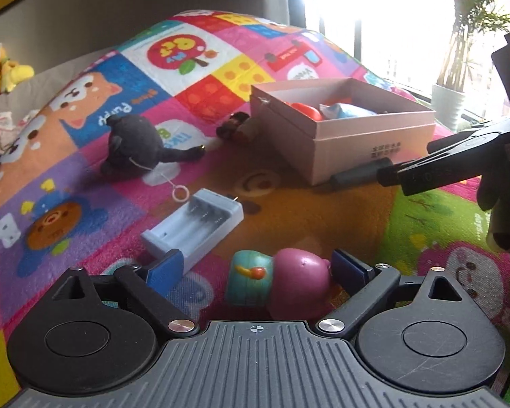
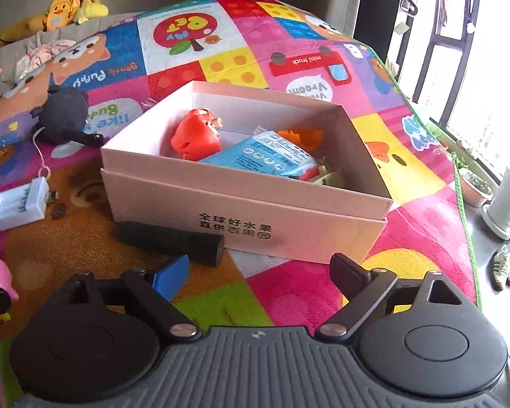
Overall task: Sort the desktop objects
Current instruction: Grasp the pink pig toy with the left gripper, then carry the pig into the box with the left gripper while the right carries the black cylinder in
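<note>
toy (image 1: 278, 280) | btwn L gripper (image 1: 255, 268) fingers, long axis crosswise, pink end at one pad | L spread, not clamped | R gripper (image 2: 261, 272) spread, empty, nearer box (image 2: 248, 204)

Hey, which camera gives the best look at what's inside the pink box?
The right wrist view. It looks down into the pink box, showing a red toy, a blue packet and something orange behind. The left wrist view sees the box from the side, so only the tops of the red toy and packet show.

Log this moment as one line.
left gripper: open around pink toy | right gripper: open, empty, near black cylinder | box: partly filled
</note>
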A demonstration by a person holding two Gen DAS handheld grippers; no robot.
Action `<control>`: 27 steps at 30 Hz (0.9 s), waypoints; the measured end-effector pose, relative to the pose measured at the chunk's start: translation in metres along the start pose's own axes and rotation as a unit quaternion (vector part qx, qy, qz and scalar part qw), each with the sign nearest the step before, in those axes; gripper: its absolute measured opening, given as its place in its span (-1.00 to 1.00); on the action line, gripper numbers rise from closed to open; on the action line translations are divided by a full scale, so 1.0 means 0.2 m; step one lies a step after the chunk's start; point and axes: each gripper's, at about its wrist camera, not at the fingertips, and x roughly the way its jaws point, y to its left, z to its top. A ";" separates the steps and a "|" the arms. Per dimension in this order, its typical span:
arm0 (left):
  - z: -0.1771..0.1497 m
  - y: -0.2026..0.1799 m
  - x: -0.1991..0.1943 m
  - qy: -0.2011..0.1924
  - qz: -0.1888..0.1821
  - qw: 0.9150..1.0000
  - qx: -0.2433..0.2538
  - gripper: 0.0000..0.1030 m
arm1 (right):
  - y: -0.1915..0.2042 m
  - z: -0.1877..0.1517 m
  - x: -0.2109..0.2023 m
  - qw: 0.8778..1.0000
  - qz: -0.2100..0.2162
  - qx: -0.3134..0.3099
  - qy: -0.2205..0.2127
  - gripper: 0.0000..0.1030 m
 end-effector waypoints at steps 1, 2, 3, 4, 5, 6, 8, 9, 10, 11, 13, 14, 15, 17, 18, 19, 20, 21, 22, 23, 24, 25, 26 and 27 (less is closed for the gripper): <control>0.00 0.01 0.00 0.000 -0.003 1.000 -0.006 0.89 | 0.01 0.01 -0.01 1.000 0.008 0.008 -0.001 0.90; -0.01 0.01 0.00 0.001 -0.006 1.000 -0.010 0.90 | 0.03 0.02 -0.01 1.000 0.013 0.017 0.001 0.95; -0.01 0.02 -0.01 0.000 -0.008 1.000 -0.013 0.90 | 0.05 0.03 -0.01 0.999 0.019 0.027 0.005 0.95; -0.02 0.02 -0.01 -0.001 -0.010 1.000 -0.014 0.90 | 0.07 0.04 0.00 0.999 0.024 0.036 0.011 0.95; -0.02 0.02 -0.02 -0.002 -0.011 1.000 -0.015 0.90 | 0.10 0.04 0.02 0.999 0.026 0.044 0.018 0.95; -0.03 0.03 -0.03 -0.003 -0.013 1.000 -0.016 0.91 | 0.12 0.05 0.05 0.998 0.025 0.050 0.025 0.95; -0.04 0.04 -0.05 -0.005 -0.019 1.000 -0.017 0.93 | 0.17 0.06 0.10 0.998 0.020 0.053 0.034 0.95; -0.05 0.04 -0.06 -0.005 -0.022 1.000 -0.018 0.93 | 0.19 0.06 0.12 0.998 0.017 0.052 0.037 0.95; -0.05 0.05 -0.06 -0.004 -0.025 1.000 -0.019 0.93 | 0.21 0.06 0.14 0.998 0.012 0.049 0.041 0.92; -0.06 0.05 -0.07 -0.004 -0.027 0.999 -0.020 0.93 | 0.22 0.06 0.14 0.998 0.009 0.047 0.038 0.87; -0.07 0.06 -0.08 -0.004 -0.033 0.999 -0.024 0.93 | 0.23 0.06 0.13 0.999 0.016 0.039 0.034 0.70; -0.07 0.07 -0.08 -0.005 -0.036 0.999 -0.025 0.93 | 0.23 0.06 0.12 0.999 0.021 0.034 0.033 0.54; -0.07 0.07 -0.08 -0.005 -0.039 0.999 -0.026 0.93 | 0.23 0.06 0.11 0.999 0.022 0.030 0.032 0.47; -0.06 0.06 -0.06 -0.004 -0.044 0.999 -0.022 0.93 | 0.21 0.06 0.08 0.999 0.028 0.025 0.031 0.48; -0.05 0.05 -0.06 -0.005 -0.046 0.999 -0.015 0.93 | 0.19 0.05 0.06 0.999 0.030 0.022 0.029 0.48; -0.04 0.05 -0.05 -0.007 -0.049 0.999 -0.007 0.93 | 0.18 0.04 0.04 0.999 0.032 0.019 0.028 0.47; -0.03 0.04 -0.04 -0.009 -0.052 0.999 0.003 0.93 | 0.16 0.04 0.02 0.999 0.034 0.016 0.027 0.48; -0.01 0.03 -0.02 -0.010 -0.056 0.998 0.014 0.93 | 0.14 0.03 -0.01 0.999 0.039 0.013 0.026 0.48; 0.00 0.02 -0.01 -0.011 -0.061 0.998 0.024 0.93 | 0.12 0.02 -0.04 0.999 0.045 0.012 0.026 0.48; 0.01 0.01 0.01 -0.011 -0.064 0.997 0.033 0.93 | 0.10 0.01 -0.07 0.998 0.051 0.012 0.026 0.48; 0.02 0.01 0.03 -0.008 -0.067 0.997 0.037 0.93 | 0.07 0.01 -0.09 0.998 0.055 0.012 0.025 0.48; 0.03 0.01 0.06 -0.002 -0.071 0.997 0.039 0.93 | 0.05 0.00 -0.12 0.998 0.056 0.011 0.021 0.48; 0.04 0.01 0.08 0.006 -0.079 0.996 0.039 0.93 | 0.03 -0.01 -0.15 0.998 0.055 0.009 0.016 0.48; 0.04 0.00 0.09 0.014 -0.088 0.995 0.038 0.93 | 0.01 -0.02 -0.18 0.998 0.053 0.009 0.012 0.48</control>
